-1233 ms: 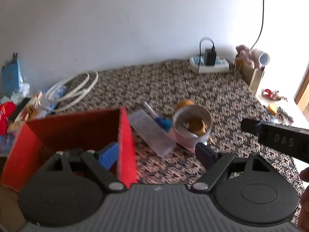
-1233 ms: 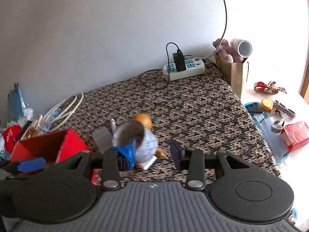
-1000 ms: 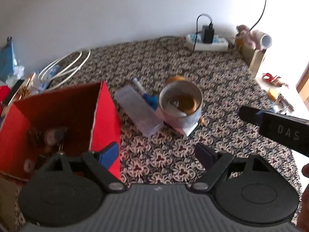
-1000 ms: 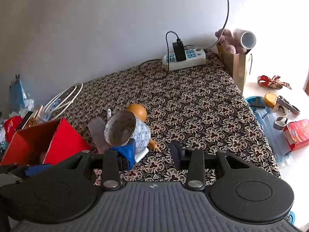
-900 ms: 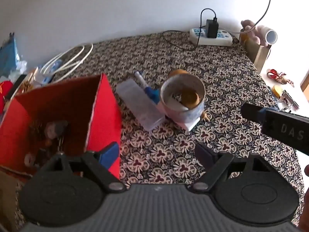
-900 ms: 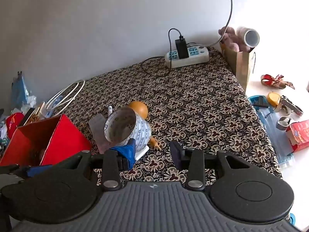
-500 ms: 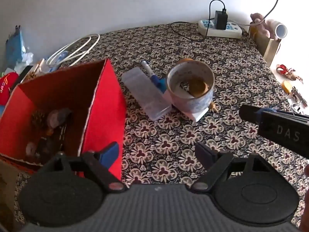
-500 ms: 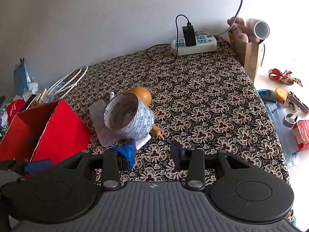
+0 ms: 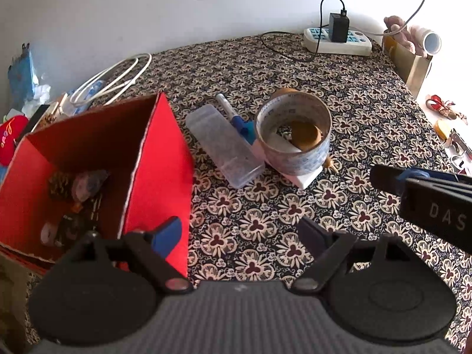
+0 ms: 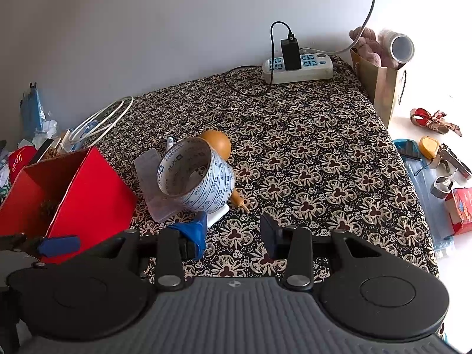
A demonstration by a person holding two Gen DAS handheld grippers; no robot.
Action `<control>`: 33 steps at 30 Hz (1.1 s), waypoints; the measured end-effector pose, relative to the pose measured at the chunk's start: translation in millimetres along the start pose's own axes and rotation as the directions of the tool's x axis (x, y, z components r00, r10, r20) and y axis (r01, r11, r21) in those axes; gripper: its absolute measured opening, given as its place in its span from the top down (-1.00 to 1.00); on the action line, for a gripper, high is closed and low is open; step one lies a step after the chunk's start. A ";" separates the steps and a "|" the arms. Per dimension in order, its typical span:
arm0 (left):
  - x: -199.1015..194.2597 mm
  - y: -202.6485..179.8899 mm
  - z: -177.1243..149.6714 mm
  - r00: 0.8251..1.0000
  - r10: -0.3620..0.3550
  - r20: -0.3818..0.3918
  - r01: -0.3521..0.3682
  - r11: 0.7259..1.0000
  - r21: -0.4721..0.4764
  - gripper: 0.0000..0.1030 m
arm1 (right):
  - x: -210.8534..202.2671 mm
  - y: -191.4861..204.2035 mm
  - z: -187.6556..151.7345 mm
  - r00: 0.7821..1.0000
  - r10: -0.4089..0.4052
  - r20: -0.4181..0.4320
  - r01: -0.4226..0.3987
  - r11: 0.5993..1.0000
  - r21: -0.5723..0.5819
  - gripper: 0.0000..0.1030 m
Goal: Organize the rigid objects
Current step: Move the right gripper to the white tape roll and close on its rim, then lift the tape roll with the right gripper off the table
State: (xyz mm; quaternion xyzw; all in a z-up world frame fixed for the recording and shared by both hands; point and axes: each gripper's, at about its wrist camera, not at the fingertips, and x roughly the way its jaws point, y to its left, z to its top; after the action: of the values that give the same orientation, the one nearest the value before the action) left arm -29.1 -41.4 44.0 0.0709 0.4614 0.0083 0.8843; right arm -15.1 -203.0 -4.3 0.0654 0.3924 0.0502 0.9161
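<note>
Both pairs of tongs hang above the patterned desk (image 9: 368, 94), parted and holding nothing: the left tongs (image 9: 239, 234) near the red box (image 9: 159, 177), the right tongs (image 10: 233, 231) just this side of the clutter. The box, at the left, already has a pinecone (image 9: 59, 184) and a few small bits lying in its bottom, so some sorting looks done. Still out, just right of the box, lie a clear plastic case (image 9: 224, 144), a blue-capped pen (image 9: 233, 115), a wide tape roll (image 9: 293, 135) resting on a white block (image 9: 306, 178), and an orange gourd (image 10: 216, 143) behind it. I'd say roughly half remains.
</note>
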 end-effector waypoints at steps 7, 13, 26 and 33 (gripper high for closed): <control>9.9 -0.3 1.3 1.000 -0.002 0.025 0.003 0.999 -0.034 -0.67 | -3.3 0.4 0.4 1.000 0.002 0.001 -0.002 1.000 -0.006 0.55; -12.7 16.7 -8.1 1.000 -0.005 0.022 0.006 1.000 -0.020 -0.67 | -5.5 -0.3 1.1 1.000 0.003 0.003 -0.003 1.000 0.002 0.55; 5.2 9.1 -15.1 1.000 0.007 -0.005 -0.007 1.000 -0.002 -0.67 | -12.6 -0.6 -1.8 1.000 0.008 0.000 -0.008 1.000 0.003 0.55; 12.1 4.9 -17.8 1.000 0.013 -0.004 -0.013 1.000 -0.002 -0.68 | -16.5 -1.0 -2.7 1.000 0.018 0.002 -0.018 1.000 -0.004 0.55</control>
State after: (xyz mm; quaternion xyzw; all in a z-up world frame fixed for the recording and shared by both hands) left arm -36.4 -33.5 24.8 0.0731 0.4627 0.0148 0.8834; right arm -28.3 -206.1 5.4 0.0671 0.3907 0.0592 0.9162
